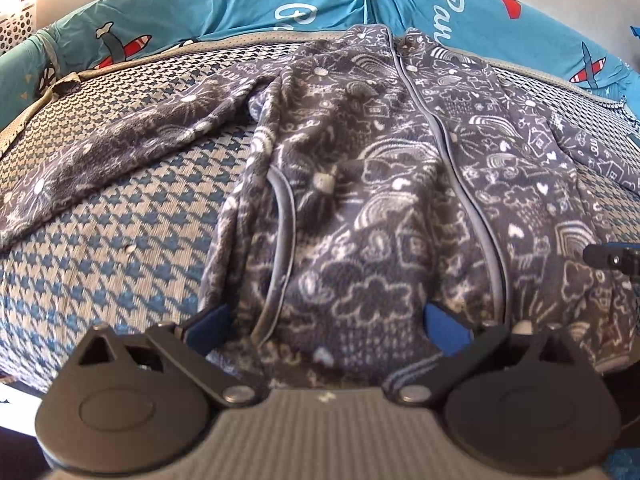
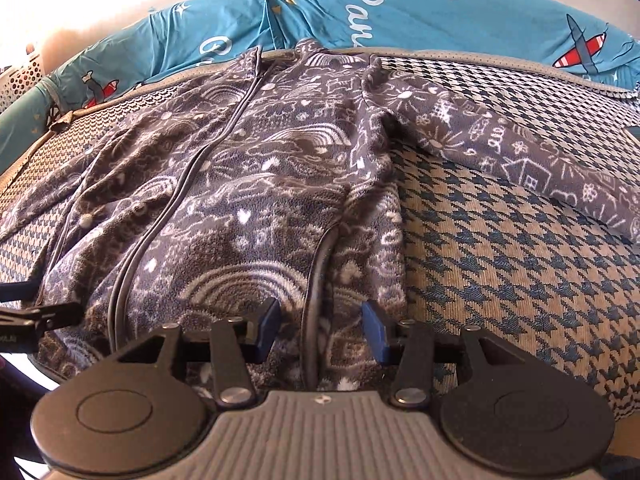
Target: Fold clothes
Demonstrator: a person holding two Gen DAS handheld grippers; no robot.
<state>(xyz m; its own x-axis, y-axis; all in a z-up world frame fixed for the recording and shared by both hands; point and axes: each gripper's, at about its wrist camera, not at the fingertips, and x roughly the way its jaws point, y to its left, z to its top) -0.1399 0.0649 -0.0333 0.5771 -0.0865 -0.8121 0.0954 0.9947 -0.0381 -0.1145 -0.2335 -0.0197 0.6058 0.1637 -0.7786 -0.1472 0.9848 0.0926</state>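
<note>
A grey fleece jacket [image 1: 380, 184] with white doodles lies flat, front up, on the houndstooth bed cover [image 1: 120, 248]. Its zip [image 1: 440, 128] runs up the middle and one sleeve [image 1: 120, 148] stretches out to the left. My left gripper [image 1: 326, 330] hangs wide open just over the jacket's near hem, left of the zip. In the right wrist view the jacket [image 2: 260, 168] fills the left half and its other sleeve [image 2: 520, 152] lies out to the right. My right gripper [image 2: 322, 330] is open over the hem's right side, with a pocket seam [image 2: 316, 280] running between its fingers.
A teal quilt [image 1: 240, 4] printed with planes and lettering is bunched along the far edge of the bed. A white perforated basket [image 1: 16, 20] stands at the far left. Bare bed cover [image 2: 500, 272] lies to the right of the jacket.
</note>
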